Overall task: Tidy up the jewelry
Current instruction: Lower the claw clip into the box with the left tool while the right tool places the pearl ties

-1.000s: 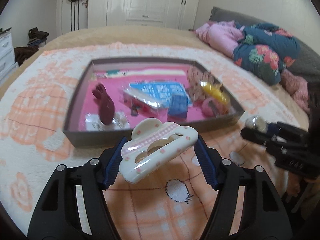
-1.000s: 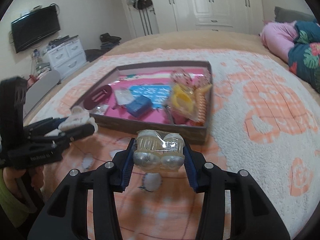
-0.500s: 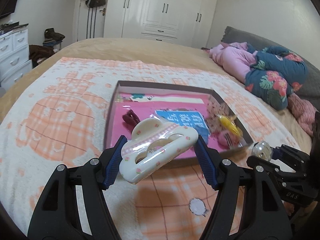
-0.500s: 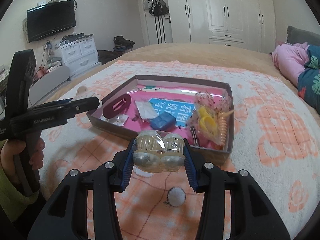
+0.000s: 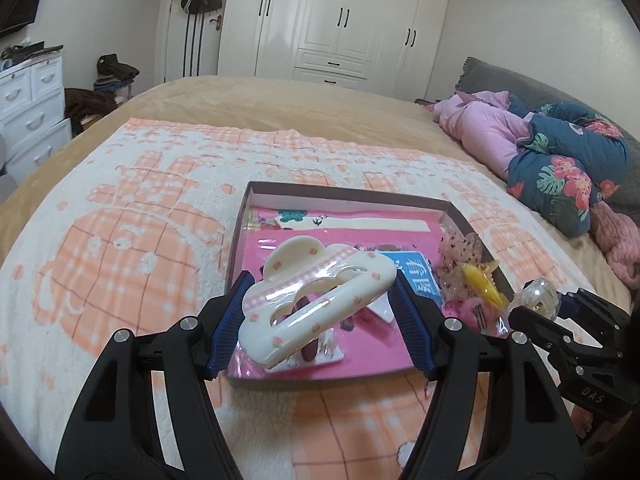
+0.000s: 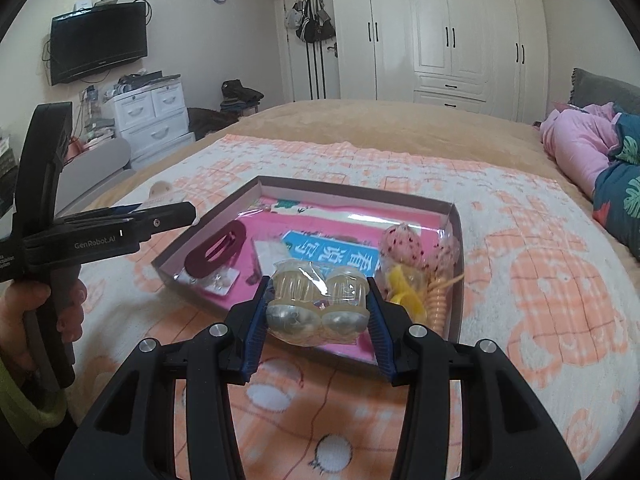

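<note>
Left gripper (image 5: 320,312) jaws pinching cream cloud-shaped hair claw (image 5: 316,300), right gripper (image 6: 316,308) pinching bagged clear hair clips (image 6: 316,304); shallow grey tray (image 6: 456,240) just ahead of both.

A home bedroom: a bed (image 6: 360,128) under an orange-and-white blanket (image 5: 140,220), white wardrobes (image 6: 440,32), wall-mounted TV (image 6: 98,42), white drawer chest (image 6: 154,118).

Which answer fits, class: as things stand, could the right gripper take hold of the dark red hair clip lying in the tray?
Probably not yet. The right gripper is already shut on a clear packet of hair clips, so it has no free grip. The path itself looks open: the dark red hair clip lies uncovered at the near left of the tray.
</note>
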Demonstrator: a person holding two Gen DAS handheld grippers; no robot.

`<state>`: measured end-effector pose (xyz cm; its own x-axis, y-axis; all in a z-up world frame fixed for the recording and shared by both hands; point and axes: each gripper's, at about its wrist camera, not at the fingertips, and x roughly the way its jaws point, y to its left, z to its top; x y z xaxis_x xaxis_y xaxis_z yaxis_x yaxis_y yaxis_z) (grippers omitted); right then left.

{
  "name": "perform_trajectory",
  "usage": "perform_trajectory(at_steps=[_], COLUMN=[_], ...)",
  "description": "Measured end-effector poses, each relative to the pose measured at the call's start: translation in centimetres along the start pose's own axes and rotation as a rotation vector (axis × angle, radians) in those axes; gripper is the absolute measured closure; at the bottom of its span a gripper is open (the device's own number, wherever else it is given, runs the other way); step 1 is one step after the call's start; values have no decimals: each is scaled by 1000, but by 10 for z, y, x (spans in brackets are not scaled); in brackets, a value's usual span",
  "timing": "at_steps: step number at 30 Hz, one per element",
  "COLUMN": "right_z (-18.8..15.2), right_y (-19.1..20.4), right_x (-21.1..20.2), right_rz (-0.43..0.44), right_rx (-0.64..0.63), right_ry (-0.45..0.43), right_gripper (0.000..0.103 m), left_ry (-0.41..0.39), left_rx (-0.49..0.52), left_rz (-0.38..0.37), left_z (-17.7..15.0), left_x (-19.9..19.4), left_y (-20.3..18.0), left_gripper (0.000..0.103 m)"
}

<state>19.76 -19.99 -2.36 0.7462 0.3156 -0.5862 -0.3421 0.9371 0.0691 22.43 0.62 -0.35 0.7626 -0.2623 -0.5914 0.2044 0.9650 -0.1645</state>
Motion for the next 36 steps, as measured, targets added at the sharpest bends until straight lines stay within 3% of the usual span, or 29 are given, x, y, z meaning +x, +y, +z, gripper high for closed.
perform_trajectory(at_steps=[19,36], right_z=[17,-3], right_y=[-22,-11], right_x=[33,49], right_rz=[-67,-31], right_rx=[11,-4], right_ry=[13,66], right_gripper=[60,60], left_ry=[27,88], left_rx=[44,72], left_rz=[-34,-41], left_z=[21,2], left_x=[44,74], left_y=[-22,-32], left_gripper=[44,44])
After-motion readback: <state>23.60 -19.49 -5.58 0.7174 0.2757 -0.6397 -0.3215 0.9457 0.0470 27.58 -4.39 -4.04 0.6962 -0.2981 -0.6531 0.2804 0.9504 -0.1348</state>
